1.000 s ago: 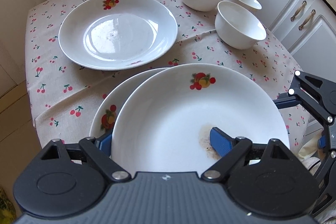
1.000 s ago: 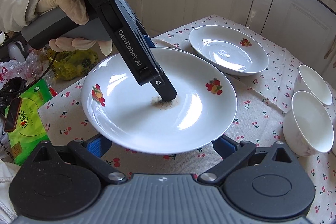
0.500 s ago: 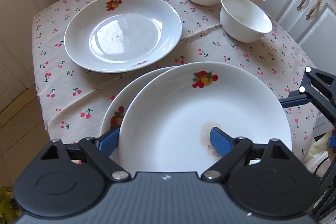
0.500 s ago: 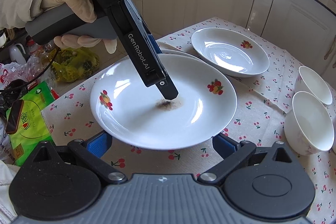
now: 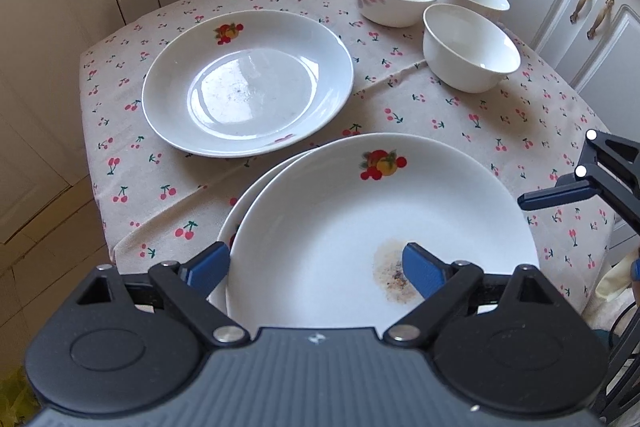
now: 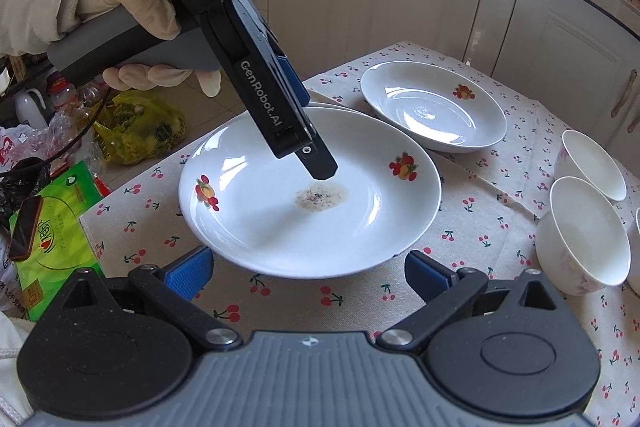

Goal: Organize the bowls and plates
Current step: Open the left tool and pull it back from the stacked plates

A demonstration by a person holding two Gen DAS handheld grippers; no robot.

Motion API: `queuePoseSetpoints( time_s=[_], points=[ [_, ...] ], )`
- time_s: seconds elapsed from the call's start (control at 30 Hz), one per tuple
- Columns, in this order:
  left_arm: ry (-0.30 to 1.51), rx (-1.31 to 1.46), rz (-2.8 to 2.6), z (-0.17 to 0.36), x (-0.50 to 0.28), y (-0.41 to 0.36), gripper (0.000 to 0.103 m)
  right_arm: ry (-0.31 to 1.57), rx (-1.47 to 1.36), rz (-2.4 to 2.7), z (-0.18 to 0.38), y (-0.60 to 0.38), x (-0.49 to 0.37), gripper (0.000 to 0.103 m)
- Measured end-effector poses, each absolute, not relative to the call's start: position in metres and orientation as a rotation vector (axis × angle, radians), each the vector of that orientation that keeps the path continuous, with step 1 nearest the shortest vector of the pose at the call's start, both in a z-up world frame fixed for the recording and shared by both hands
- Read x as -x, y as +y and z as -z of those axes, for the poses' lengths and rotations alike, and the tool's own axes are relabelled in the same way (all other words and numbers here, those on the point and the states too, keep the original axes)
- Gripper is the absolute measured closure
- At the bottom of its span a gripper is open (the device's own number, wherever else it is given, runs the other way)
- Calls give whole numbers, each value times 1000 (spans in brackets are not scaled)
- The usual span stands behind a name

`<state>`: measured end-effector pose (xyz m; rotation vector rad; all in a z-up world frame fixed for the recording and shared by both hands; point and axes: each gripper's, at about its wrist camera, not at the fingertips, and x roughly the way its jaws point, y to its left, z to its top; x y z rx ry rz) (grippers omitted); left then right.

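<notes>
While your left gripper (image 5: 316,265) hangs over the near edge of the table (image 5: 460,115), its jaws have just been opening and now stand spread, one blue finger (image 5: 420,269) above the inside of the top plate (image 5: 360,227) near a brown stain (image 5: 390,277), the other outside the rim; neither pad presses on it. That plate sits stacked on a second plate (image 5: 250,199), of which only a sliver shows at the left. A third plate (image 5: 248,83) lies apart, farther back on the cherry-print cloth, and three white bowls (image 5: 470,53) cluster at the far right corner (two of them just beside each other). Your right gripper (image 6: 306,273) is spread wide too, holding nothing, just short of the stacked plates' rim. Your gloved left hand (image 6: 132,7) grips the handle.
</notes>
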<state>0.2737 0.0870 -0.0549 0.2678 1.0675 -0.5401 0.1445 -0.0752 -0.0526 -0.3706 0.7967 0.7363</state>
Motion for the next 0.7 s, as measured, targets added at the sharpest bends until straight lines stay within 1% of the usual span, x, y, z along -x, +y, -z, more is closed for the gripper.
queuePoseSetpoints(
  time_s=[0.13, 0.4, 0.57, 0.7],
  points=[
    [1045, -247, 570, 50, -266, 86, 9, 797, 363, -716, 52, -80, -146, 0],
    [872, -192, 543, 30, -232, 94, 9, 757, 321, -657, 41, -99, -141, 0],
    [746, -185, 523, 19, -199, 95, 8, 689, 329, -602, 32, -111, -129, 0],
    [704, -135, 507, 16, -181, 103, 7, 671, 287, -581, 26, -123, -125, 0]
  ],
)
